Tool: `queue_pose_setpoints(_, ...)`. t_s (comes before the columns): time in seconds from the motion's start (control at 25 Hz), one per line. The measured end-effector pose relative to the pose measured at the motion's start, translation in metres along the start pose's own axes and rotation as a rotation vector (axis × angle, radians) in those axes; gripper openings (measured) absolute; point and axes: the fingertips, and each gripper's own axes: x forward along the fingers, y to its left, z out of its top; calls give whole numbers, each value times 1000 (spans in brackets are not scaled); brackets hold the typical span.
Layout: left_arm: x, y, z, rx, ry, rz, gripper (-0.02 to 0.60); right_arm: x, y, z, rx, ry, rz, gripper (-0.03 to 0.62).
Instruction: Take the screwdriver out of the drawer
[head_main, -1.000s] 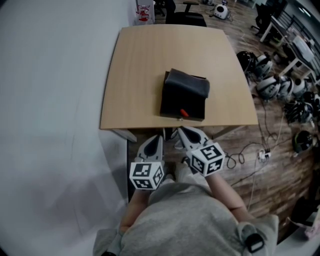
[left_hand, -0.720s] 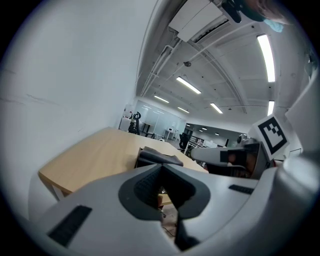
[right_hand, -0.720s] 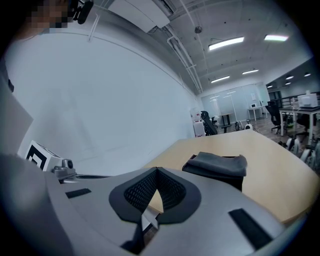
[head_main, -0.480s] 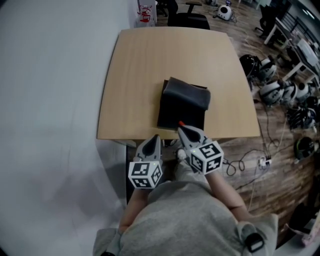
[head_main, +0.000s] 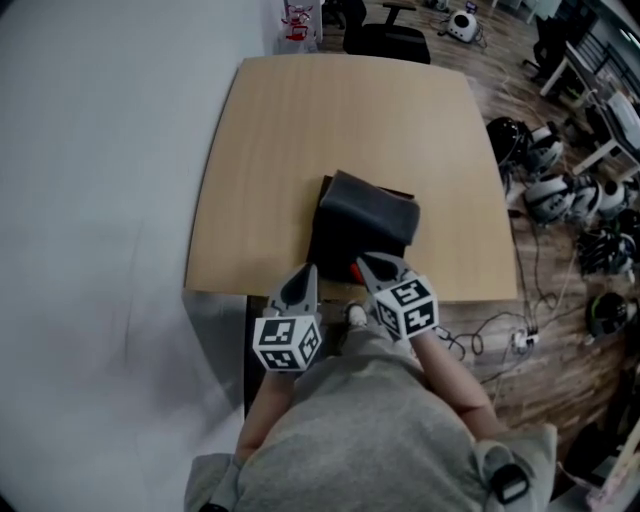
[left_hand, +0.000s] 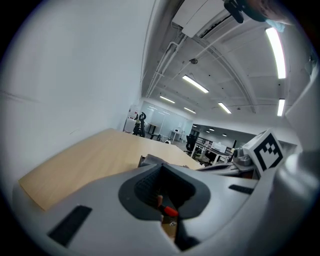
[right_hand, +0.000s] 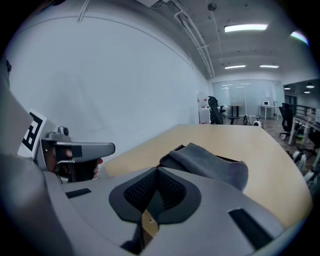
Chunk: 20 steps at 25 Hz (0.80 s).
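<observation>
A small dark drawer box (head_main: 362, 222) draped with a grey cloth (right_hand: 210, 165) stands near the table's front edge. A red-orange screwdriver handle (head_main: 354, 270) shows at the box's front, just ahead of my right gripper (head_main: 366, 263). That gripper is shut with nothing in it, its tips over the box's near side. To its left, my left gripper (head_main: 305, 274) hangs at the table edge beside the box. Its jaws look shut and empty. In the left gripper view the red handle (left_hand: 170, 211) peeks through the slit between the jaws.
The wooden table (head_main: 300, 130) stretches away beyond the box, with a white wall on its left. A black office chair (head_main: 385, 40) stands behind the table. Helmets and cables (head_main: 560, 190) litter the floor at the right.
Both grippers have moved forward from in front of the table to its near edge. The right one now reaches the box's front by the red handle.
</observation>
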Motion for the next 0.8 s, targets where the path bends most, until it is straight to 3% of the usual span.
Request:
queue_pose_setpoints(0.52,41,12,9,-43,-14,86,0,51,-30,-60,-89,368,140,0)
queue_pose_setpoints(0.64,45,15,8,-51,-11,105,0,61,-33,-70,-128,414,161,2)
queue_pose_setpoints(0.8,48,17,11,-55,-10,120,0,67,-26,-81,-151,515,231,108)
